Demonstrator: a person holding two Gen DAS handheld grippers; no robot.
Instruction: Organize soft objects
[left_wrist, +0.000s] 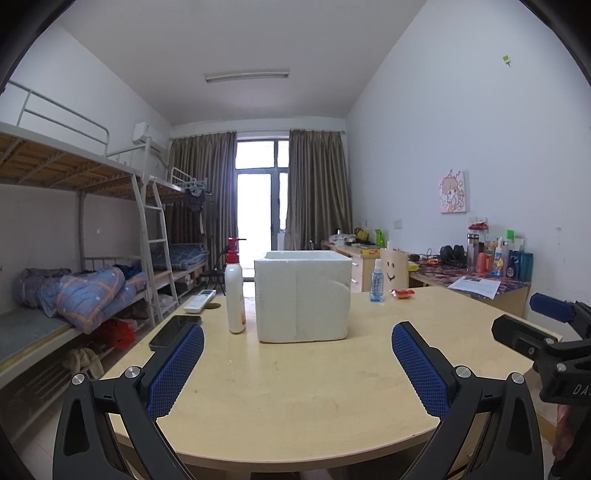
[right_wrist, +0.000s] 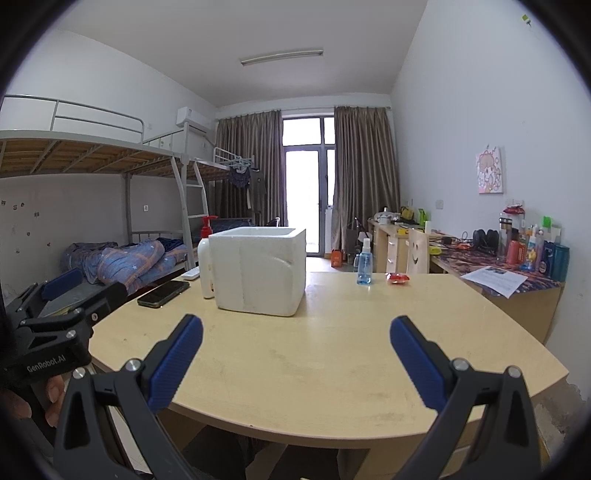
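A white foam box (left_wrist: 303, 295) (right_wrist: 258, 271), open at the top, stands on the pale wooden table (left_wrist: 314, 387) (right_wrist: 332, 362); its inside is hidden. A small red packet (left_wrist: 402, 293) (right_wrist: 398, 277) lies at the table's far right. My left gripper (left_wrist: 297, 345) hovers open over the near edge, short of the box, with nothing between its blue pads. My right gripper (right_wrist: 295, 339) is open too, empty, at the same distance from the box. Each view catches the other gripper at its edge.
Beside the box stand a white pump bottle (left_wrist: 235, 291) (right_wrist: 205, 258) and a blue spray bottle (left_wrist: 376, 281) (right_wrist: 364, 266). A black phone (left_wrist: 173, 331) (right_wrist: 163, 293) and a white remote (left_wrist: 199, 300) lie at the left. Bunk beds fill the left wall, cluttered desks the right.
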